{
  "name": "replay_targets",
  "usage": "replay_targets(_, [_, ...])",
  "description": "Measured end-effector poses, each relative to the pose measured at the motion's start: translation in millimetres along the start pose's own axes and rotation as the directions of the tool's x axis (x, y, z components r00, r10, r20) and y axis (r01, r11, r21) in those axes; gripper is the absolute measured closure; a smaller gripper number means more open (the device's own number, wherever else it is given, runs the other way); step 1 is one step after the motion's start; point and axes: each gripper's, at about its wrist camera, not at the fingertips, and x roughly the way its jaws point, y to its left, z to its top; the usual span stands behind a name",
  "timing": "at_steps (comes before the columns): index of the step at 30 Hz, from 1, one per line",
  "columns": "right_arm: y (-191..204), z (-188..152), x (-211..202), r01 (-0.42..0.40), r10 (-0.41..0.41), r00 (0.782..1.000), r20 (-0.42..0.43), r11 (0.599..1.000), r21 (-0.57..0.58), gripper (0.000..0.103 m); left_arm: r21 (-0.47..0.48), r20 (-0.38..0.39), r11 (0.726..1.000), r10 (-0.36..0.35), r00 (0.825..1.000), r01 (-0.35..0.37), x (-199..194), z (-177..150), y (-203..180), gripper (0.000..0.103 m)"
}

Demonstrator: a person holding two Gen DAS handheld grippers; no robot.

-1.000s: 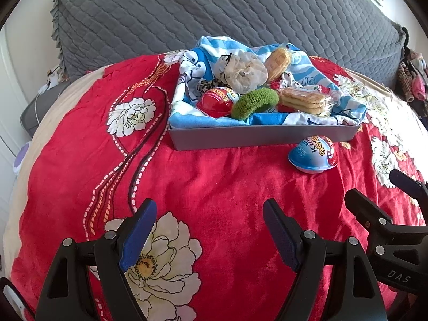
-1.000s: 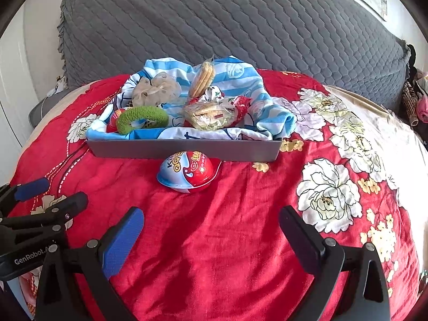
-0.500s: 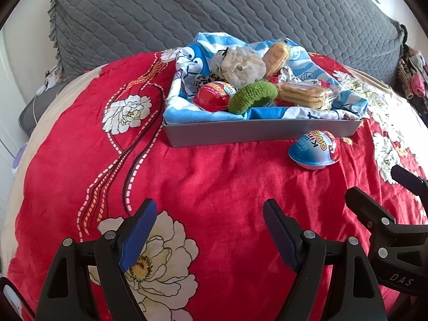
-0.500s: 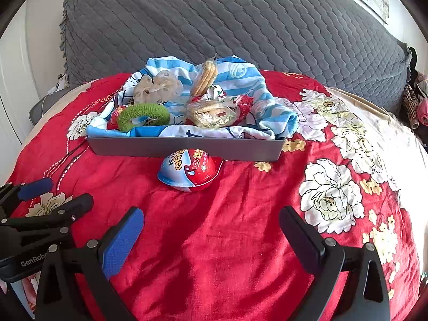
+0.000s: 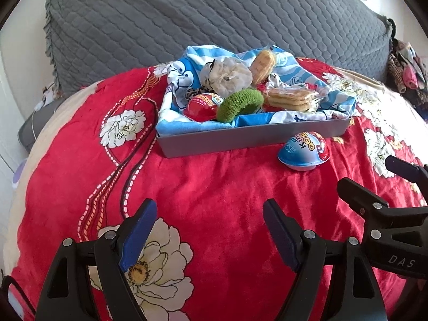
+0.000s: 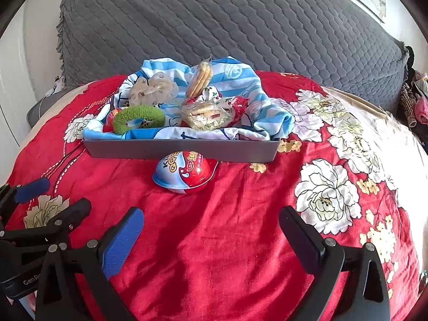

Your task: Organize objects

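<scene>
A blue and red egg-shaped candy (image 5: 304, 151) (image 6: 185, 172) lies on the red bedspread just in front of a grey tray (image 5: 251, 137) (image 6: 182, 149). The tray is lined with a blue striped cloth and holds a red egg candy (image 5: 202, 106), a green knitted ring (image 5: 240, 104) (image 6: 138, 119), a beige scrunchie (image 5: 227, 76) (image 6: 153, 89) and wrapped biscuits (image 5: 290, 99) (image 6: 206, 113). My left gripper (image 5: 210, 222) is open and empty, well short of the tray. My right gripper (image 6: 214, 227) is open and empty, a little short of the loose egg candy.
A grey quilted cushion (image 5: 214, 18) (image 6: 227, 26) stands behind the tray. The red floral bedspread (image 6: 326, 200) covers the bed. Clothes (image 6: 417, 101) hang at the far right. Each gripper shows at the other view's edge.
Both grippers have edged slightly toward the tray, and the left view has drifted a little to the left. Both stay open and empty.
</scene>
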Motion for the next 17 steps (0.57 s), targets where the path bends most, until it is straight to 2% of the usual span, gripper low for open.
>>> replay_targets(3, [-1.0, 0.2, 0.1, 0.001, -0.001, 1.0, 0.001, 1.0, 0.003, 0.001, -0.009, -0.011, 1.0, -0.005, 1.0, 0.005, 1.2, -0.6, 0.4, 0.021])
replay_targets(12, [-2.7, 0.6, 0.0, 0.003, -0.003, 1.0, 0.0, 1.0, 0.003, 0.001, 0.005, 0.042, 1.0, 0.008, 0.999, -0.009, -5.8, -2.0, -1.5, 0.021])
replay_targets(17, [-4.2, 0.6, 0.3, 0.004, -0.004, 1.0, 0.001, 1.0, 0.008, 0.001, 0.004, 0.039, 1.0, 0.003, 0.999, -0.003, -5.4, -1.2, -1.7, 0.021])
